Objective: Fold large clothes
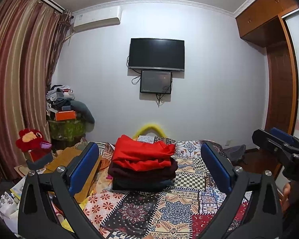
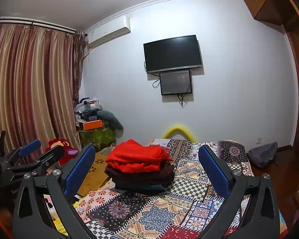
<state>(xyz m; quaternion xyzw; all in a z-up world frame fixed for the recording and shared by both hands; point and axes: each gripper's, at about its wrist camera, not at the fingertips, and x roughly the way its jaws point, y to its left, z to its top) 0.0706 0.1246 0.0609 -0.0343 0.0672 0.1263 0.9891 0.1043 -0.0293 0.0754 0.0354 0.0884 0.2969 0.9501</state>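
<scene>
A stack of folded clothes sits on the patchwork bedspread [image 1: 169, 209]: a red garment [image 1: 143, 153] on top, dark maroon garments [image 1: 145, 172] under it and a dark blue one at the bottom. The stack also shows in the right wrist view [image 2: 137, 157]. My left gripper [image 1: 149, 159] is open and empty, held above the bed short of the stack. My right gripper [image 2: 147, 159] is open and empty too, beside the left one. The right gripper shows at the right edge of the left wrist view [image 1: 277, 141]; the left gripper shows at the left of the right wrist view [image 2: 39, 149].
A red plush toy [image 1: 32, 139], boxes and a cluttered pile [image 1: 67, 107] stand left of the bed by the striped curtain [image 1: 16, 79]. A TV [image 1: 156, 53] and small screen hang on the far wall. A wooden wardrobe [image 1: 279, 69] stands at right, a grey bag [image 2: 264, 154] on the floor.
</scene>
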